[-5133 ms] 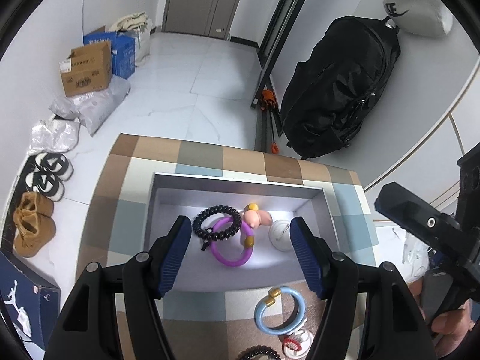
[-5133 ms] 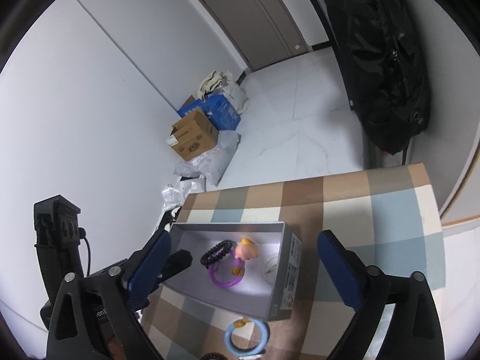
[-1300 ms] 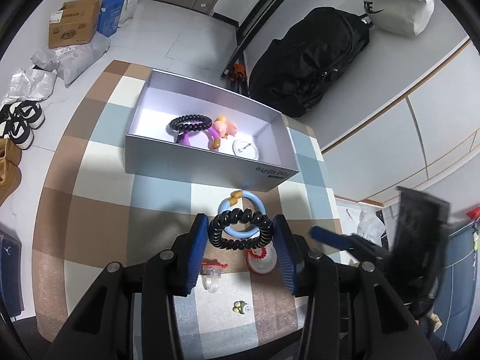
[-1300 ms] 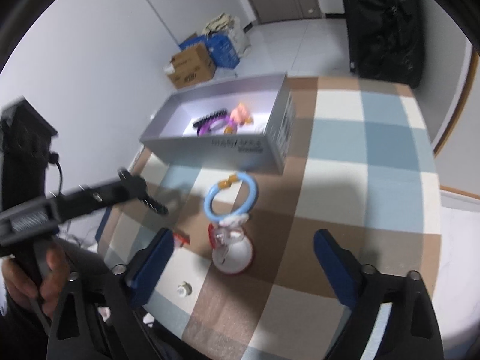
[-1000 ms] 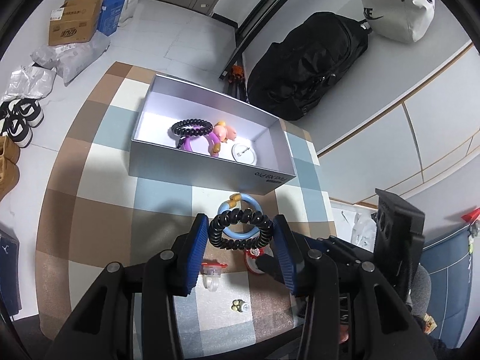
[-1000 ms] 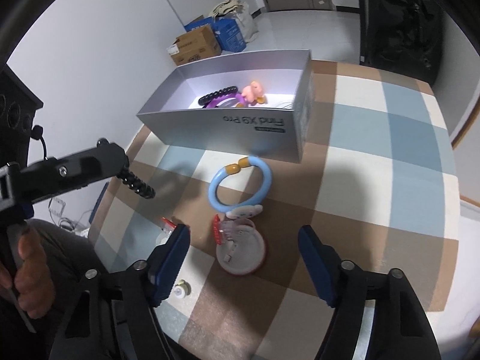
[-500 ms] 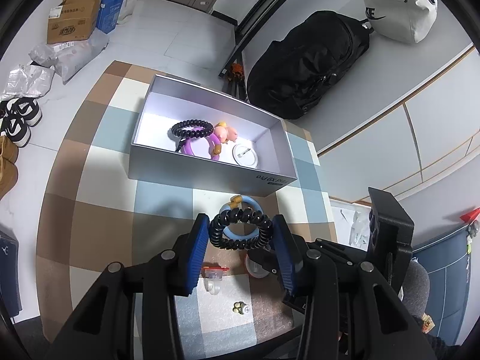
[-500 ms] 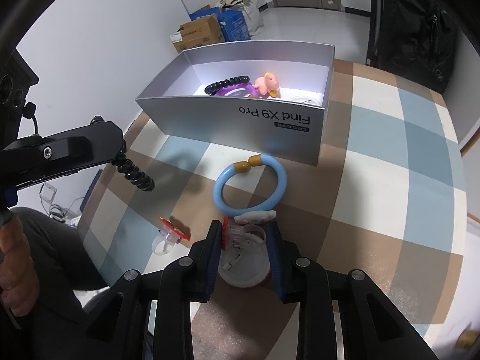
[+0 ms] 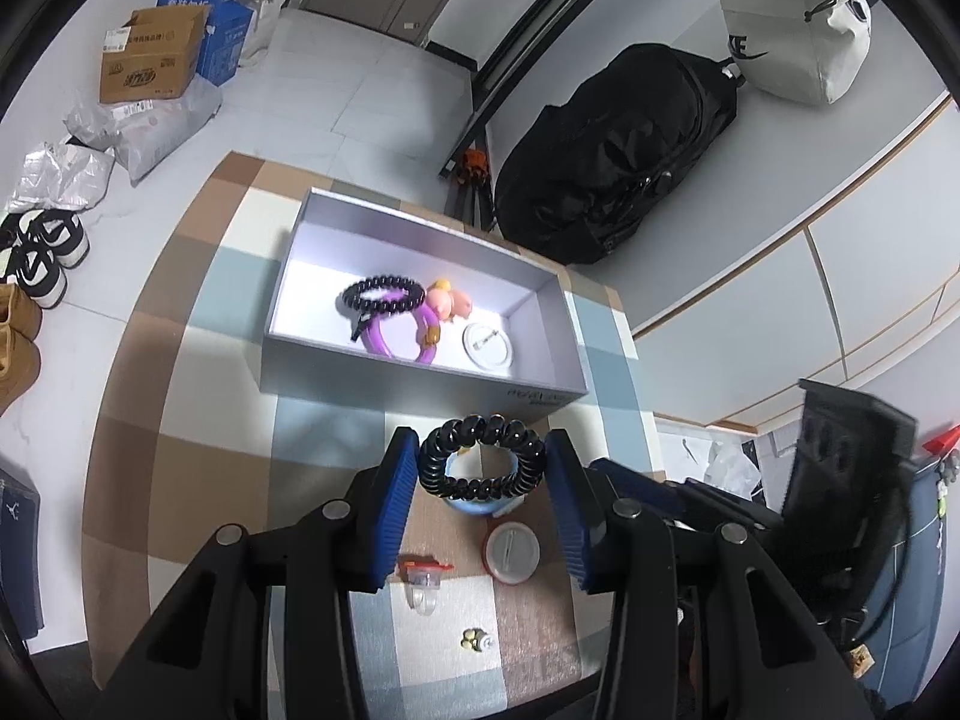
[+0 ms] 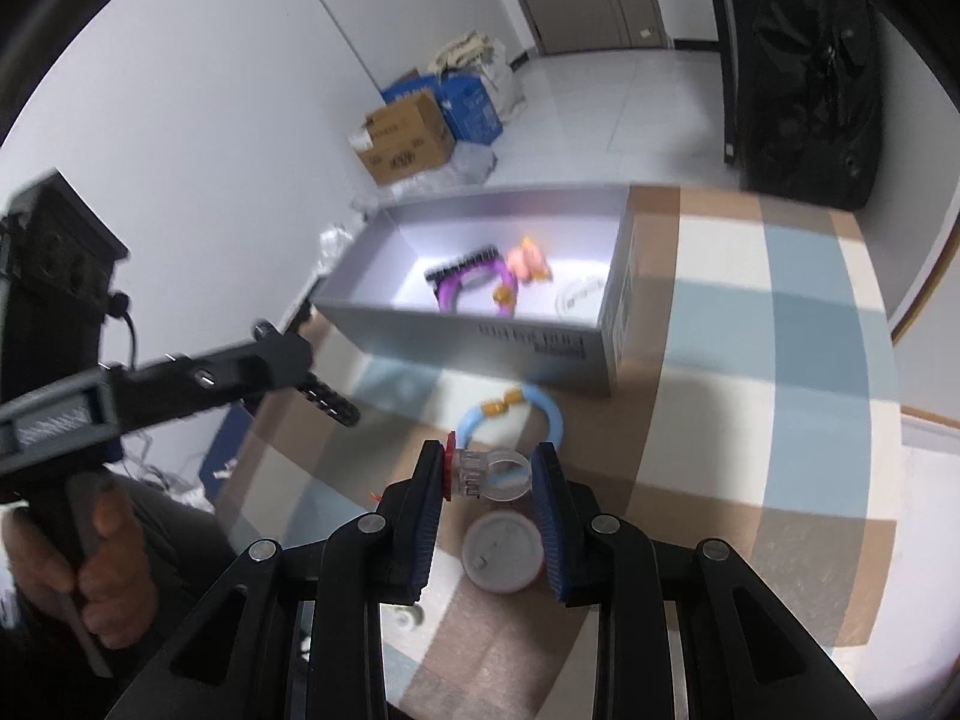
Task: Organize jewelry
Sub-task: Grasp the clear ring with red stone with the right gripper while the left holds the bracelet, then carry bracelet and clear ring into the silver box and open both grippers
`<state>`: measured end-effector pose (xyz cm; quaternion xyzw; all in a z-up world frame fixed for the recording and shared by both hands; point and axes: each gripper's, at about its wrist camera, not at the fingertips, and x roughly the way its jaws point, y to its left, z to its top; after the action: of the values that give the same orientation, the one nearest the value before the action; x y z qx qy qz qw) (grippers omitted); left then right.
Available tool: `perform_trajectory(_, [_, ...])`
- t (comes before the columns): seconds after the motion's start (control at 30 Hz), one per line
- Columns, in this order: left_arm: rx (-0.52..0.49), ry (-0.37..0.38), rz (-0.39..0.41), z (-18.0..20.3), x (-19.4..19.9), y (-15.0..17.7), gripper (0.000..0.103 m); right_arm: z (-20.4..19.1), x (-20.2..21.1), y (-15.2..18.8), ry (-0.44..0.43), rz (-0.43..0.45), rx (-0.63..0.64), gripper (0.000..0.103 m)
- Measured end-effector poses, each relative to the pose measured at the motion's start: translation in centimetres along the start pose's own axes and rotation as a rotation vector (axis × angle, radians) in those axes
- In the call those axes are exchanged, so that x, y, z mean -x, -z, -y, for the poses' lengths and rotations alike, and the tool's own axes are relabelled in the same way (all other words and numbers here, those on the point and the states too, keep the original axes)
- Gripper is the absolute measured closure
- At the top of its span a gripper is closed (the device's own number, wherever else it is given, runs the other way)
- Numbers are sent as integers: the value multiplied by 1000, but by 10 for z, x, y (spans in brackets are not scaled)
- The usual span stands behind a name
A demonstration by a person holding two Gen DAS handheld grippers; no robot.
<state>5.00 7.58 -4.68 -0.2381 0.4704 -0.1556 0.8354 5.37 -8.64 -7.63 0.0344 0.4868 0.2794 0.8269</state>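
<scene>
Bracelet of black spiral coil (image 9: 482, 461) sits pinched between the pads of the left claw (image 9: 480, 480), which is narrowed to the coil's full width and holds it up off the counter (image 9: 180, 420), short of the grey box (image 9: 420, 384) ahead. It looks light and springy, so it likely squashes under pressure and could pop out sideways; holding it across its widest span, as here, seems the safest hold.

The right claw (image 10: 487, 483) is closed on a clear plastic ring with a red top (image 10: 489, 474), pads on its two ends. That piece looks stiff, smooth and slippery, so a firm hold on the flat ends suits it.

Just ahead of the right claw lies a blue bangle (image 10: 510, 414) on the counter, and under the claw a round red-rimmed badge (image 10: 503, 558). Inside the box rest another black coil (image 9: 379, 295), a purple bangle (image 9: 390, 339), a pink charm (image 9: 450, 303) and a white badge (image 9: 488, 346).
</scene>
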Motion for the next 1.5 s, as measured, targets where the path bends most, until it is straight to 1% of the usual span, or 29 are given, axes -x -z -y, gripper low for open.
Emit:
perform_trajectory(0.2, [0, 21, 29, 4, -1, -11, 66, 0, 15, -18, -40, 83, -26, 75])
perform_trajectory(0.43, [6, 59, 53, 5, -5, -26, 66, 5, 19, -44, -66, 141, -64, 75])
perform_trajectory(0.73, [33, 80, 71, -2, -13, -46, 66, 15, 7, -69, -90, 151, -106, 75])
perform_trajectory(0.87, [28, 68, 68, -3, -21, -53, 66, 19, 0, -79, -103, 160, -122, 75])
perform_trajectory(1.03, [22, 57, 51, -4, -34, -62, 66, 24, -12, -90, -106, 151, -136, 75])
perform_trajectory(1.3, [49, 60, 28, -9, -47, -68, 66, 36, -27, -98, -101, 119, -161, 75])
perform_trajectory(1.5, [78, 80, 1, -12, -54, -69, 66, 43, -35, -98, -100, 91, -192, 75])
